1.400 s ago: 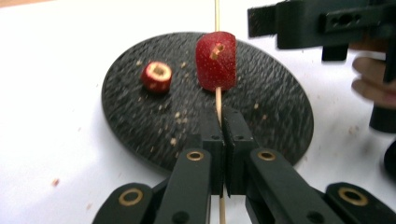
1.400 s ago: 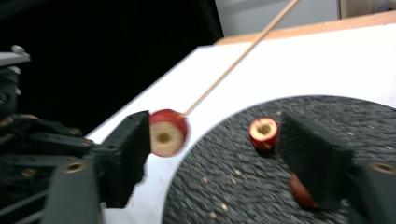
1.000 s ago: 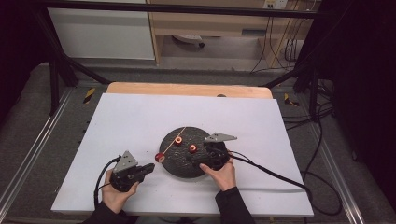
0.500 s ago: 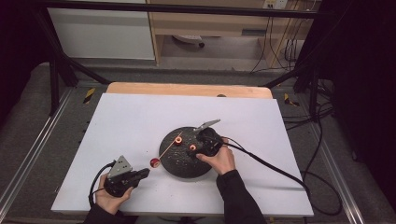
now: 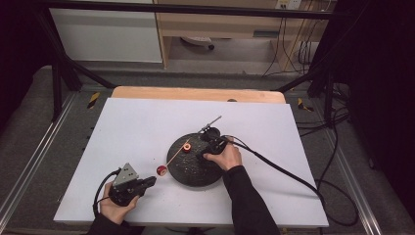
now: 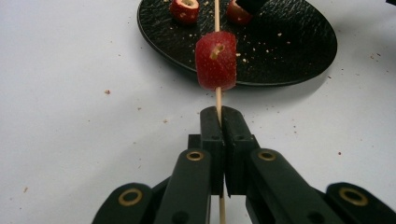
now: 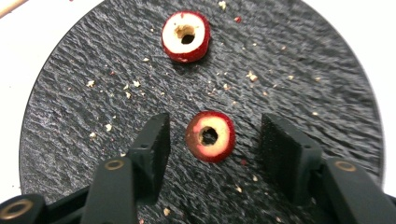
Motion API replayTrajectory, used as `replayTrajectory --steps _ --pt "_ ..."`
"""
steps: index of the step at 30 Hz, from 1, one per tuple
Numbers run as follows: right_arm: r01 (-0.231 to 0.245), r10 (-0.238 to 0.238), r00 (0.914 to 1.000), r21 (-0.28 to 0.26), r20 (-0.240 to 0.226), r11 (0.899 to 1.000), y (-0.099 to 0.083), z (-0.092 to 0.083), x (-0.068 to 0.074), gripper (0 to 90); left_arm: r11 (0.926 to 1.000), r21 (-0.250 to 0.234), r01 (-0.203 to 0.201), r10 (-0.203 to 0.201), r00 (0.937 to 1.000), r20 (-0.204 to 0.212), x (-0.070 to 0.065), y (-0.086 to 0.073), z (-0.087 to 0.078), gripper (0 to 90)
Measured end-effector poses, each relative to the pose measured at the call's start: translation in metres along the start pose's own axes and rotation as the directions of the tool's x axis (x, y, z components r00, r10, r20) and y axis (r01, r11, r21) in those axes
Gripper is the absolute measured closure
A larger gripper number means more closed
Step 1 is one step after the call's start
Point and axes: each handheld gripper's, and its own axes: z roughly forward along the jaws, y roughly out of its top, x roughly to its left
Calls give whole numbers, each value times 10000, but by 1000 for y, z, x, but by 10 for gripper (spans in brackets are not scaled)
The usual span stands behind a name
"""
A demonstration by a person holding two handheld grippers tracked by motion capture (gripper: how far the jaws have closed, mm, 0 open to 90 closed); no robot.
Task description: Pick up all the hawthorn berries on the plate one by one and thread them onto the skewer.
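I note the largest change first: my right claw, which a second ago sat at the right edge of the black plate near the centre of the high view, has moved up and across to the plate's upper right part, and its jaws have just been closing. In the right gripper view they now stand half narrowed on either side of a red cored slice lying flat on the plate, with a gap on each side; the pads do not yet press on it. I judge this to be the pick of the next piece for the skewer, with the grasp not yet made. My left claw, at the lower left of the high view, has drawn down and left across the white tabletop since the earlier frames and is clamped tight on the wooden skewer, which runs up from between its jaws toward the plate. One threaded slice sits on the skewer just off the plate's near rim, above the tabletop, red skin outward with a pale hole at its top. A second loose slice lies flat at the upper centre of the right gripper view, white flesh ringed in red, cored through. Pale crumbs are scattered over the dark, rough-textured plate.
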Motion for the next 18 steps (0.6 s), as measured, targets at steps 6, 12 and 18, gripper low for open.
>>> replayTrajectory --steps 6,12,18 --pt "-175 178 9998 242 -104 9996 1 7 -2 539 10000 0 22 -22 10000 14 0 0 0 877" --pt "-368 377 9988 296 -308 9989 1 8 -3 592 10000 -8 19 -19 10000 21 0 -1 1 877" --pt "-347 358 9989 362 -303 9987 1 9 -4 617 10000 -6 36 -36 10000 22 0 -1 1 877"
